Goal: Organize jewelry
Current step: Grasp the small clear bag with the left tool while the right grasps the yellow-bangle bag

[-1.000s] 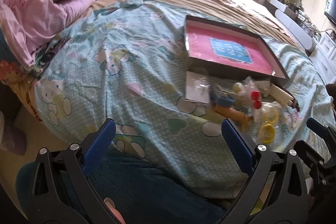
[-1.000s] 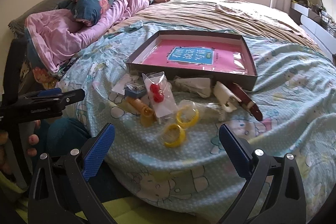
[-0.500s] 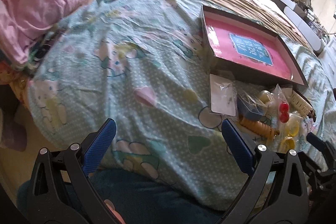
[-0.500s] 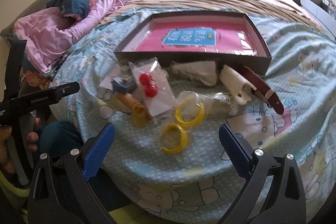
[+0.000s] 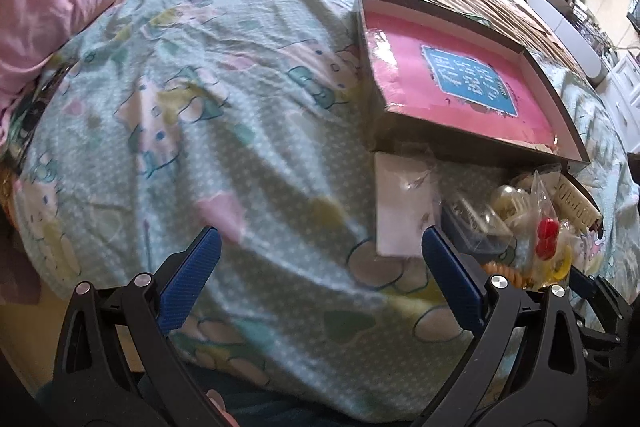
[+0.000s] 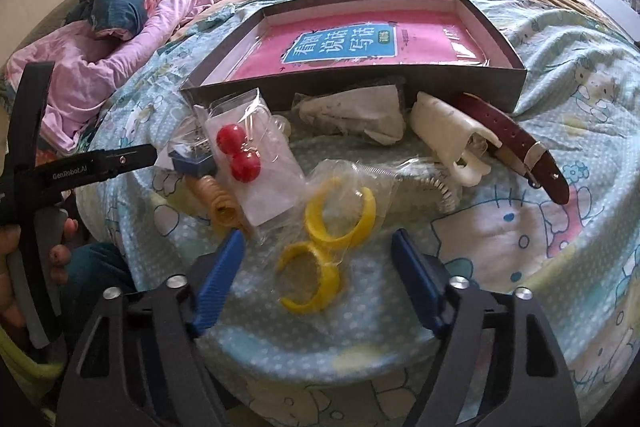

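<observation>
My right gripper point(image 6: 316, 277), fingers just narrowing, flanks a near yellow ring point(image 6: 310, 281) untouched on the bed point(image 6: 520, 227); left gripper point(image 5: 320, 279) wide, empty; box point(image 6: 516, 67) far.

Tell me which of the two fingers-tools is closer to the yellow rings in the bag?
Right. The right gripper has the yellow rings between its open fingers; the left gripper is off to their side over bare bedsheet.
</observation>
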A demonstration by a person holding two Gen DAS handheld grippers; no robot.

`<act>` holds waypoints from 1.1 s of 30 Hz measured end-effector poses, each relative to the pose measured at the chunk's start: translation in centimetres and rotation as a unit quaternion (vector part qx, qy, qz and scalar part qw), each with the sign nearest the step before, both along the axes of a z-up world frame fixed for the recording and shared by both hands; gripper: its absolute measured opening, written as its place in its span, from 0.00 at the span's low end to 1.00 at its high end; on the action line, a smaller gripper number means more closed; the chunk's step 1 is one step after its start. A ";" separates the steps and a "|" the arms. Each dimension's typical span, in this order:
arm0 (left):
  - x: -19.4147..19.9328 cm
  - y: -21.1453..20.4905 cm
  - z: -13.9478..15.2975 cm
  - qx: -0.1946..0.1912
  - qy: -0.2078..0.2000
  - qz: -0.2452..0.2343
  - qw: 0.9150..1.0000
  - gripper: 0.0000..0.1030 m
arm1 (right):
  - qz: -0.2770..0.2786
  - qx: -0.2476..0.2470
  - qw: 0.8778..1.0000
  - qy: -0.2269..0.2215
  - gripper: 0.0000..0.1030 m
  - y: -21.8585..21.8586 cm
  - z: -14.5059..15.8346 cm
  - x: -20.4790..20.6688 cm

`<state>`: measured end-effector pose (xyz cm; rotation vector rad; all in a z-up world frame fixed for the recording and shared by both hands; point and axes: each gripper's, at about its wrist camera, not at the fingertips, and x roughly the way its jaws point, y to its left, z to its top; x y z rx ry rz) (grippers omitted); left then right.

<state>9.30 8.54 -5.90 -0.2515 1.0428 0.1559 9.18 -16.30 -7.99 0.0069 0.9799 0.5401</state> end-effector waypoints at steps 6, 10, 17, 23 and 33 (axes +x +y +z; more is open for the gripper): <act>1.9 -1.5 -0.5 -0.007 0.008 -0.037 0.999 0.75 | 0.004 0.000 1.000 -0.010 0.40 -0.6 -0.3 0.1; 2.7 -2.6 -0.6 -0.011 0.004 -0.061 0.998 0.53 | 0.009 0.010 1.000 -0.009 0.35 -1.1 -0.2 0.1; 2.5 -3.7 0.0 -0.018 -0.019 -0.092 0.995 0.13 | 0.008 0.026 1.000 -0.012 0.32 -2.4 0.6 -0.1; 2.0 -3.3 1.6 -0.020 -0.045 -0.089 0.995 0.11 | 0.005 0.040 0.999 -0.028 0.32 -3.6 2.3 -0.4; 2.2 -2.8 5.8 -0.012 -0.094 -0.080 0.992 0.10 | 0.010 0.045 0.995 -0.086 0.31 -3.8 5.7 1.0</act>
